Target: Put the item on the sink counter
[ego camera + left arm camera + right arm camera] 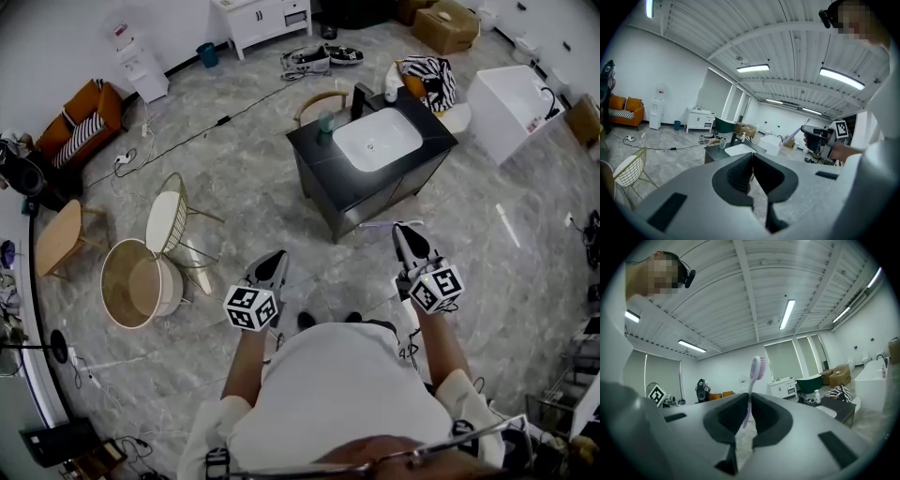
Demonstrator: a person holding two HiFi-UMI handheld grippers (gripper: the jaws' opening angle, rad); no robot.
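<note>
My right gripper (405, 232) is shut on a lilac toothbrush (754, 376). The handle is pinched between the pads and the bristle head sticks up past the jaws. From the left gripper view the same toothbrush (794, 135) pokes out of the right gripper (815, 138). My left gripper (272, 262) is shut with nothing in it, its pads (752, 171) meeting. The dark sink counter (319, 155) with a white basin (378, 139) stands a few steps ahead of both grippers, well apart from them.
A cup (325, 124) and a soap bottle (392, 84) stand on the counter. At the left are a wire chair (169, 220), a round basket (136, 281) and a wooden side table (61, 239). A white bathtub (511, 98) is at the far right. Cables trail across the floor.
</note>
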